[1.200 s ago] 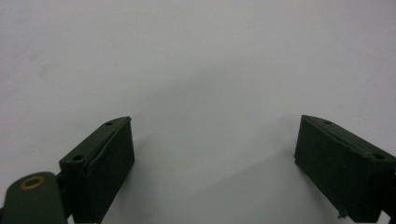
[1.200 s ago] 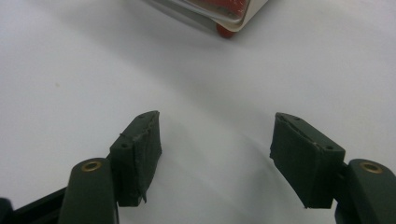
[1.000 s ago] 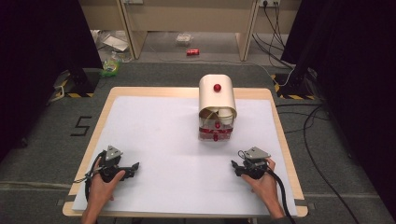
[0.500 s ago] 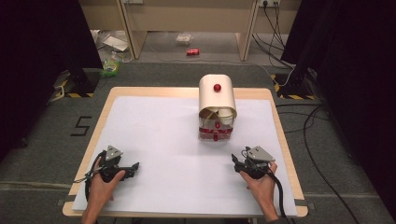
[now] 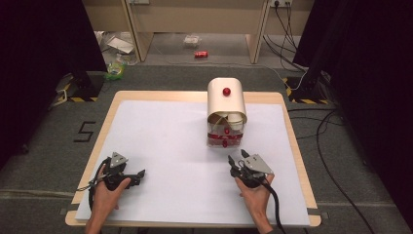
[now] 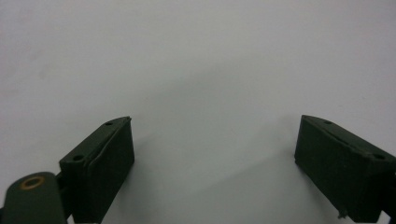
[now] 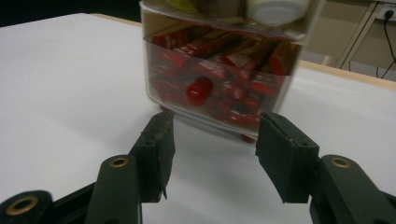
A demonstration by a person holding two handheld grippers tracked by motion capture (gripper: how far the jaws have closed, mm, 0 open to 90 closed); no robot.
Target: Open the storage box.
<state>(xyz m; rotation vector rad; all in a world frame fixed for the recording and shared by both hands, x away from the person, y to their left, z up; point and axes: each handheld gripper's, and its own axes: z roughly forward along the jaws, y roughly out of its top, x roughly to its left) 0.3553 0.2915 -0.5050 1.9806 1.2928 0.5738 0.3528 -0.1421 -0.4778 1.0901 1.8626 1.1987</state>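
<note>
The box [image 5: 226, 117] stands at 12 o'clock from the right gripper [image 5: 237, 159], whose empty jaws have just been closing, probably to fit its red knob [image 7: 198, 90]. The left gripper [image 5: 139, 173] rests spread, empty.

Overhead view; two close tool views

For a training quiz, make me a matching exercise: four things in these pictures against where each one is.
Things:
1. left gripper
2. right gripper
3. red knob on the clear drawer
4. red can

Places:
A. on the floor beyond the table
B. just ahead of the right gripper's open fingers
C. near the table's front left corner, over bare white surface
D. just in front of the cream container

Pairs: 1-C, 2-D, 3-B, 4-A
</note>
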